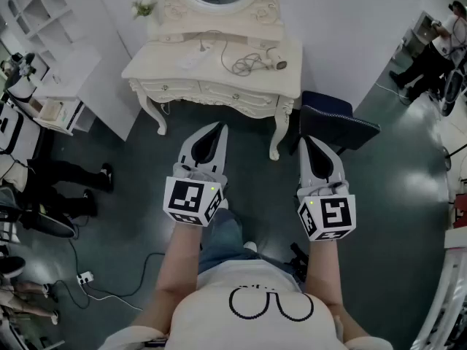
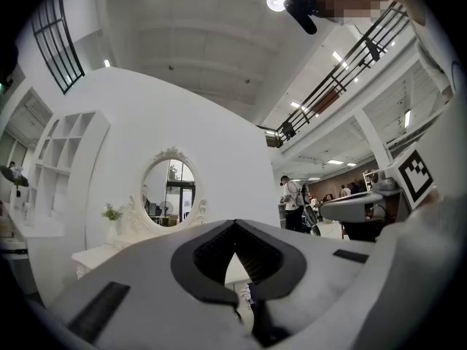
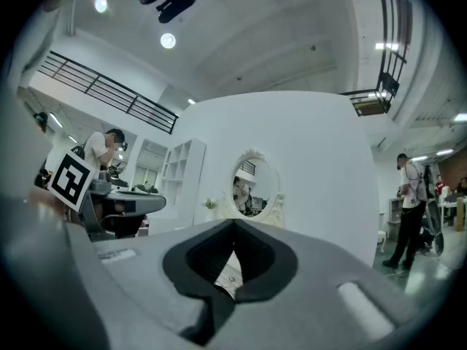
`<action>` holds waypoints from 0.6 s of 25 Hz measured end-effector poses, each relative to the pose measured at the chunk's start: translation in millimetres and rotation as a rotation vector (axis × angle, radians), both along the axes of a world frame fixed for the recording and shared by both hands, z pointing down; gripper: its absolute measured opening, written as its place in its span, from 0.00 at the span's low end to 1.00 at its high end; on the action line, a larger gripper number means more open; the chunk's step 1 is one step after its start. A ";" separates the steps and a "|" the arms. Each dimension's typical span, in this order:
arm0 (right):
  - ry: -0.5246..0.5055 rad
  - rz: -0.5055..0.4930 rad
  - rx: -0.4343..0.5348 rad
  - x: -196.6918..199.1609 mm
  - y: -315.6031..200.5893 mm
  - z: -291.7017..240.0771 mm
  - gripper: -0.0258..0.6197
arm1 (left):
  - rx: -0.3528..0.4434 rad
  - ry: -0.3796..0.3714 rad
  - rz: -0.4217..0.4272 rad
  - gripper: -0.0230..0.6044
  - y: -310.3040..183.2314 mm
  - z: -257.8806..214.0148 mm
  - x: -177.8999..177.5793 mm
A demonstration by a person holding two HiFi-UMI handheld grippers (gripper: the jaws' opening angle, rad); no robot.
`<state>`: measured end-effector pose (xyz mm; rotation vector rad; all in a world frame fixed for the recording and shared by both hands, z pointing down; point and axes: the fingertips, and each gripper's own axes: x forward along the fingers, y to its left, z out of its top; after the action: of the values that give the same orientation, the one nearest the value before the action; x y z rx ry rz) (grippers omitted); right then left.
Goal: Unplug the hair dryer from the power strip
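Note:
The hair dryer [image 1: 277, 63] lies on the right part of a white ornate dressing table [image 1: 164, 70] at the far side of the floor. Its cord [image 1: 248, 65] is coiled beside it and runs left to a pale oblong thing [image 1: 191, 58]; I cannot tell whether that is the power strip. My left gripper [image 1: 219, 127] and right gripper [image 1: 305, 140] hang side by side in front of the table, well short of it, both pointing at it. Each is shut with nothing between its jaws. The left gripper view shows its closed jaws [image 2: 235, 223] below the table's oval mirror [image 2: 169, 193]; the right gripper view shows the same [image 3: 233, 223].
A dark blue chair [image 1: 332, 122] stands right of the table, close to my right gripper. A white shelf unit [image 1: 44, 20] and a cabinet stand at the left. A socket block with cable [image 1: 85, 276] lies on the floor. People stand at the left [image 1: 66, 188] and far right [image 1: 438, 49].

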<state>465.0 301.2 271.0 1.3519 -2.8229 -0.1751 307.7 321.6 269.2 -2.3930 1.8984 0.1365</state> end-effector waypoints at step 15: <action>0.014 -0.021 -0.052 -108.9 -113.0 22.8 0.04 | -0.022 0.041 -0.011 0.03 -113.9 22.4 -115.6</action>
<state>356.1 188.2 293.8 1.3062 -2.8108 -0.1098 192.1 207.7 291.6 -2.4114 1.9410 0.1654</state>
